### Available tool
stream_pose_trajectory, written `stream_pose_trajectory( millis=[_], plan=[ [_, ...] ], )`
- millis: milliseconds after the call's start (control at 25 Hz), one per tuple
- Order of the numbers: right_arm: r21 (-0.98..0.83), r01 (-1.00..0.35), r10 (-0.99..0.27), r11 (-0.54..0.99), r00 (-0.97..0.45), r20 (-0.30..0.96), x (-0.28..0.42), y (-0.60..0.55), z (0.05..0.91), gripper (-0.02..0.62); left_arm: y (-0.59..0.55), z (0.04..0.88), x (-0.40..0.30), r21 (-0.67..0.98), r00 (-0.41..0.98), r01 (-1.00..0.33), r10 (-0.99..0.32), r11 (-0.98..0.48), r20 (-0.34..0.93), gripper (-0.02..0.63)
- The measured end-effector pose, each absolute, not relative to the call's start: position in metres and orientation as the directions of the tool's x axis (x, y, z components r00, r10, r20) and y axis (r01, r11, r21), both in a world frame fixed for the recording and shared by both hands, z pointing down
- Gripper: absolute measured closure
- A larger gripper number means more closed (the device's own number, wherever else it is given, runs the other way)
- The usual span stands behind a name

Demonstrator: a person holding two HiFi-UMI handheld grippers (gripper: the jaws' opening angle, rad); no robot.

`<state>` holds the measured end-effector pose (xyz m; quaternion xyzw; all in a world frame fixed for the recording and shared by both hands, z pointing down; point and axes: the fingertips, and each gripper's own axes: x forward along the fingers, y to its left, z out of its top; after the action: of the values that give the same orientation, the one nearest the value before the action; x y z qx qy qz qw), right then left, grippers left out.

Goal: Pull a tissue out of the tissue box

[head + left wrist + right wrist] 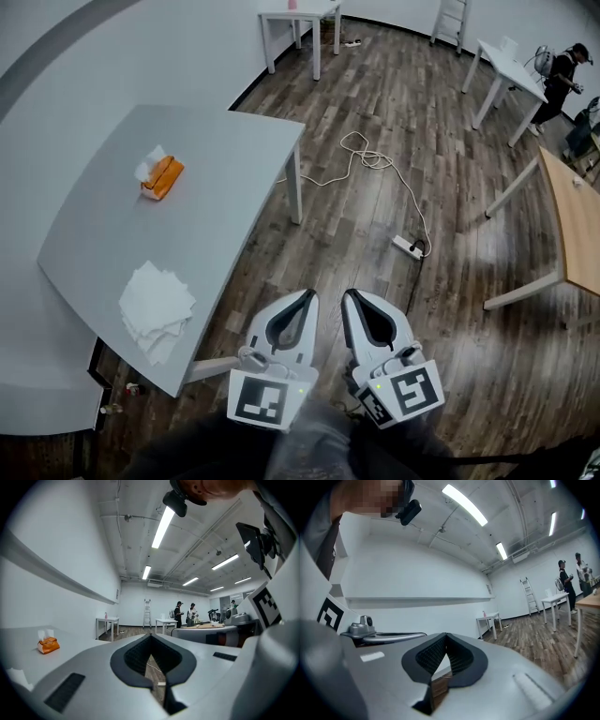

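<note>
**A:** Start at the left. Where is the tissue box?

**B:** The orange tissue box [161,177] sits on the grey table [103,202], toward its far end, with a white tissue [150,164] standing up out of its top. A loose stack of white tissues [155,306] lies at the table's near corner, well apart from the box.

**A:** And the grippers?

**B:** Both are off the table, over the wooden floor and side by side, pointing toward twelve o'clock. The left gripper [306,298] has its jaws together with nothing between them, and its own view shows the tips meeting [151,637]. The right gripper [351,296] is just beside it, also closed and empty [445,636].

**A:** So which way does the box lie?

**B:** From the left gripper it lies between ten and eleven o'clock, well apart, past the table's edge. In the left gripper view it shows small at nine o'clock [48,645]; the right gripper view does not show it.

**A:** Its long axis?

**B:** It seems to run roughly from eight to two o'clock, though the box is small in the frame.

**A:** Which hand is nearer?

**B:** The left, I'd judge. It would have to swing left and open first.

**A:** Anything to the right?

**B:** Only a power strip [407,247] with its cable on the floor.
</note>
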<state>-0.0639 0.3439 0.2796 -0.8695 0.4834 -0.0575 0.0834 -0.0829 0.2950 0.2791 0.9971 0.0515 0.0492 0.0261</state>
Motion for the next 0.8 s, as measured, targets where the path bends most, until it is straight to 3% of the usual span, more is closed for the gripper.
stream_pose_trajectory(
  millis=[480, 800],
  plan=[
    [-0.179, -0.879, -0.896, -0.441, 0.442, 0.036, 0.014, 0.254, 0.273, 0.594, 0.200, 0.286, -0.016, 0.076, 0.986, -0.003, 0.010, -0.997, 0.166, 0.606],
    [-0.149, -0.928, -0.939, -0.342, 0.343, 0.018, 0.061, 0.208, 0.274, 0.594, 0.152, 0.280, 0.034, 0.016, 0.988, -0.111, -0.108, -0.994, 0.107, 0.606]
  ],
)
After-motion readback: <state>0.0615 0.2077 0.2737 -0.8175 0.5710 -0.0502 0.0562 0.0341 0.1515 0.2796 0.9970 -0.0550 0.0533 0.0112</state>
